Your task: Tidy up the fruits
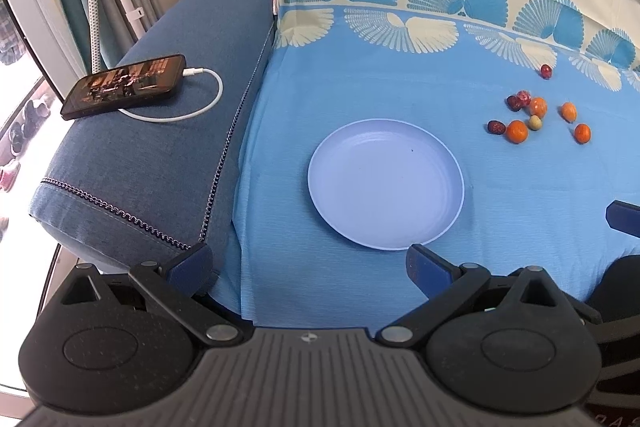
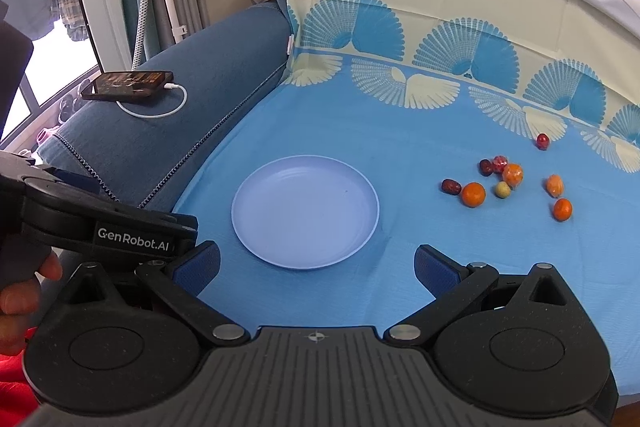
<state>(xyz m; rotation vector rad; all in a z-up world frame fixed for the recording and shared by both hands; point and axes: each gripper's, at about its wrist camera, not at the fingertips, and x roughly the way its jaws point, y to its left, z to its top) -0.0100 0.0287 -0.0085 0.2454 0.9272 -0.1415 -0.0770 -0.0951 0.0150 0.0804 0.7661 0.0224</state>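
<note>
A pale blue plate (image 1: 386, 187) lies bare on the blue fan-patterned cloth (image 1: 360, 91) covering the sofa seat, near the seat's front edge, while the fruits sit well apart from it toward the back right: four small oranges, among them one (image 2: 474, 194) beside a dark red date (image 2: 451, 186), a yellowish-green round fruit (image 2: 503, 189), and a lone red one (image 2: 543, 141) nearest the backrest. The left gripper (image 1: 308, 265) and right gripper (image 2: 318, 265) both hover before the plate with jaws spread, holding nothing. A phone (image 1: 124, 86) on a white charging cable (image 1: 192, 107) rests on the sofa's armrest (image 1: 160, 163).

"GenRobot.AI" on the left gripper (image 2: 48, 179); phone (image 2: 128, 85) screen perhaps unreadable.
</note>
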